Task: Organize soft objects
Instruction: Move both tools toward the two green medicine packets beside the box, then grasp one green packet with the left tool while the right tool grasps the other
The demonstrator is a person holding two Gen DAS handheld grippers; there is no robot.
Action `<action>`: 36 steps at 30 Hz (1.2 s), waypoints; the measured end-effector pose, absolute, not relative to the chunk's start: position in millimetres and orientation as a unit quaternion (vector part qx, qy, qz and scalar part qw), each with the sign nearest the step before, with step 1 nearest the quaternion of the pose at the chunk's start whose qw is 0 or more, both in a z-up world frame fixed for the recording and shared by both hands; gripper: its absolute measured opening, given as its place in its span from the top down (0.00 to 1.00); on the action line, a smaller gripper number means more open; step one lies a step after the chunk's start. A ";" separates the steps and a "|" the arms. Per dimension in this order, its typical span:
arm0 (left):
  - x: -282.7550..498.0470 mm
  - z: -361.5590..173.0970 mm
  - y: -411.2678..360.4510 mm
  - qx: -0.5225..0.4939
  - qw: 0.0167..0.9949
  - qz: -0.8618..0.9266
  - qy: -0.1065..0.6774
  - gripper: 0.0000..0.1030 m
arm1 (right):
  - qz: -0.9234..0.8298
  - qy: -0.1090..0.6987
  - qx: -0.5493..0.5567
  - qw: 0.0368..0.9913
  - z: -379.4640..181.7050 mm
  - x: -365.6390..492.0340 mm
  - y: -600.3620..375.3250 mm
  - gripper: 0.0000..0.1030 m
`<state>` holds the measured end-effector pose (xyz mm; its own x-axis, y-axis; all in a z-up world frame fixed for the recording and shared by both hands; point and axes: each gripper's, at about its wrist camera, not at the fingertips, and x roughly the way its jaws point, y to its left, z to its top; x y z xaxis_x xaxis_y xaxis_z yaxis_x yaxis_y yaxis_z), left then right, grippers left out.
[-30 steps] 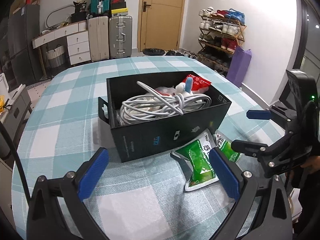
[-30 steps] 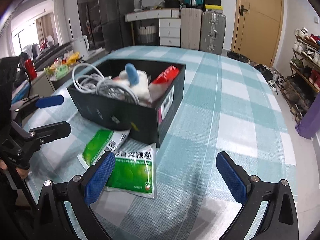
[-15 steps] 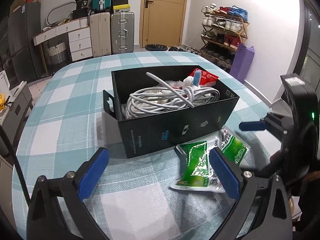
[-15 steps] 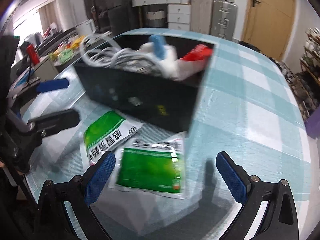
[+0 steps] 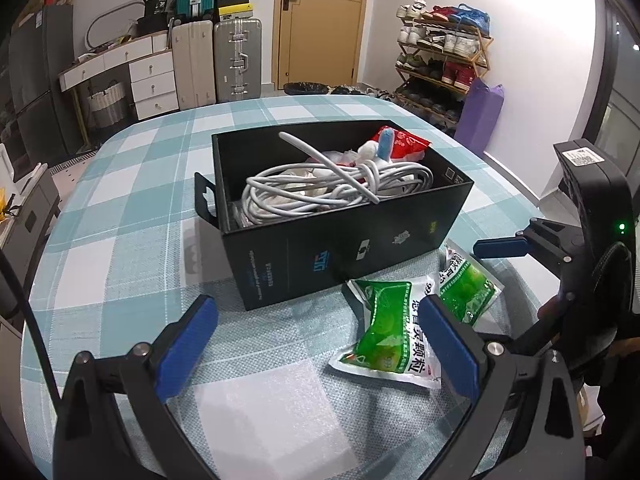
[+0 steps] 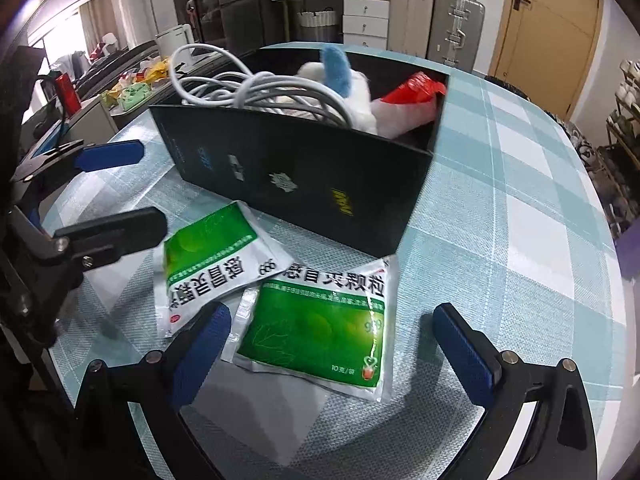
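A black box [image 5: 344, 248] [image 6: 300, 176] stands mid-table and holds a coiled white cable [image 5: 320, 188] [image 6: 248, 88], a white plush with a blue ear [image 5: 384, 146] [image 6: 336, 68] and a red packet [image 5: 404, 144] [image 6: 416, 88]. Two green sachets lie overlapping on the cloth beside the box's long wall: one [image 5: 388, 332] [image 6: 208, 268] nearer my left gripper, the other [image 5: 468, 284] [image 6: 320, 328] directly between the right one's fingers. My left gripper [image 5: 316, 304] [image 6: 120, 194] is open, facing the box. My right gripper [image 6: 332, 314] is open just over the second sachet, not touching it.
The table wears a teal and white checked cloth [image 5: 120, 240]. Its rounded edge runs close behind the sachets on my side. Beyond it are suitcases [image 5: 236, 60], a drawer unit [image 5: 152, 80], a shoe rack [image 5: 444, 52] and a purple bag [image 5: 478, 116].
The right gripper has swung down and in over the sachets, which now fill its view. The left gripper has shifted slightly. Both stayed open and empty.
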<state>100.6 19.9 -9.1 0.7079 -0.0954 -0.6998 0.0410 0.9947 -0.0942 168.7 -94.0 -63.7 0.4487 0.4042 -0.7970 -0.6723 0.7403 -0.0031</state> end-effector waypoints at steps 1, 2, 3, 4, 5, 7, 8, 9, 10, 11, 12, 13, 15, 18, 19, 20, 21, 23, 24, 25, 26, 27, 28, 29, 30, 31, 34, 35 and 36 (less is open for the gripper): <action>100.7 -8.8 18.7 -0.035 0.923 -0.038 0.381 0.02 | 0.321 0.415 -0.163 0.835 -64.3 168.5 -93.6 0.01; 100.6 -8.7 17.8 -0.033 0.923 -0.040 0.381 0.02 | 0.317 0.417 -0.162 0.836 -65.4 169.4 -93.9 0.01; 100.3 -8.6 16.9 -0.032 0.923 -0.041 0.381 0.02 | 0.317 0.419 -0.160 0.835 -65.2 169.6 -94.0 0.01; 100.1 -8.7 15.9 -0.031 0.923 -0.044 0.382 0.02 | 0.317 0.420 -0.163 0.835 -64.7 169.6 -95.2 0.01; 100.2 -9.2 14.7 -0.030 0.922 -0.048 0.383 0.02 | 0.316 0.422 -0.164 0.833 -64.2 170.3 -98.6 0.01; 100.3 -11.0 11.5 -0.029 0.920 -0.056 0.388 0.02 | 0.314 0.427 -0.163 0.832 -64.8 172.8 -105.9 0.01; 100.5 -12.5 9.4 -0.027 0.918 -0.061 0.391 0.02 | 0.312 0.428 -0.160 0.833 -64.7 174.4 -110.6 0.01; 100.8 -14.4 6.2 -0.024 0.916 -0.068 0.395 0.02 | 0.309 0.430 -0.160 0.833 -64.7 175.8 -114.0 0.01; 101.0 -16.1 2.9 -0.019 0.914 -0.072 0.398 0.02 | 0.308 0.430 -0.159 0.834 -64.3 177.0 -117.0 0.01; 101.1 -17.7 -0.7 -0.012 0.913 -0.077 0.401 0.02 | 0.310 0.430 -0.158 0.833 -63.9 177.6 -118.6 0.01; 100.8 -18.7 -3.6 -0.006 0.912 -0.080 0.403 0.02 | 0.313 0.429 -0.159 0.832 -63.7 177.5 -119.1 0.01; 101.2 -19.9 -6.8 0.001 0.910 -0.084 0.405 0.02 | 0.317 0.428 -0.160 0.831 -63.9 177.0 -119.1 0.01; 101.5 -21.7 -12.6 0.016 0.909 -0.084 0.407 0.02 | 0.322 0.426 -0.165 0.829 -64.7 175.5 -117.4 0.01; 103.9 -25.1 -18.7 0.030 0.904 -0.089 0.416 0.02 | 0.324 0.426 -0.168 0.828 -64.1 175.8 -119.0 0.01; 104.8 -25.8 -20.1 0.034 0.903 -0.090 0.418 0.02 | 0.324 0.426 -0.168 0.828 -63.9 175.8 -119.9 0.01; 105.6 -26.3 -21.3 0.037 0.902 -0.092 0.420 0.02 | 0.323 0.427 -0.168 0.828 -63.8 176.2 -120.9 0.01; 106.4 -26.7 -21.8 0.037 0.901 -0.092 0.422 0.02 | 0.324 0.428 -0.169 0.827 -64.2 176.7 -121.7 0.01; 108.5 -28.1 -23.3 0.040 0.899 -0.090 0.428 0.02 | 0.323 0.429 -0.170 0.826 -64.3 177.1 -123.6 0.01; 109.5 -29.3 -24.1 0.041 0.897 -0.089 0.432 0.03 | 0.323 0.429 -0.170 0.827 -64.5 177.4 -125.9 0.01; 110.0 -30.1 -25.0 0.043 0.895 -0.091 0.435 0.04 | 0.323 0.428 -0.170 0.827 -64.9 177.9 -127.2 0.01; 110.2 -30.7 -26.3 0.044 0.894 -0.093 0.436 0.04 | 0.323 0.428 -0.170 0.827 -65.0 177.9 -127.2 0.01; 110.3 -31.1 -27.1 0.044 0.893 -0.095 0.438 0.06 | 0.323 0.427 -0.170 0.827 -64.7 178.1 -126.4 0.01; 110.5 -31.5 -27.6 0.044 0.892 -0.096 0.440 0.12 | 0.323 0.426 -0.171 0.828 -65.1 177.1 -124.9 0.01; 110.8 -32.3 -27.8 0.043 0.891 -0.098 0.442 0.15 | 0.324 0.426 -0.170 0.827 -65.1 177.1 -123.9 0.01; 110.0 -31.7 -26.6 0.039 0.891 -0.102 0.441 0.19 | 0.324 0.425 -0.170 0.828 -65.1 176.8 -122.8 0.01; 109.8 -30.7 -26.7 0.040 0.892 -0.102 0.438 0.28 | 0.324 0.424 -0.170 0.829 -65.3 176.6 -121.9 0.01; 107.7 -28.8 -27.5 0.040 0.896 -0.103 0.430 0.45 | 0.326 0.422 -0.168 0.829 -65.4 175.7 -118.7 0.01; 107.5 -28.7 -26.8 0.040 0.897 -0.104 0.429 0.47 | 0.327 0.421 -0.168 0.829 -65.4 175.5 -117.6 0.01; 106.2 -28.0 -26.8 0.040 0.897 -0.106 0.427 0.52 | 0.328 0.420 -0.168 0.829 -65.3 175.4 -116.1 0.01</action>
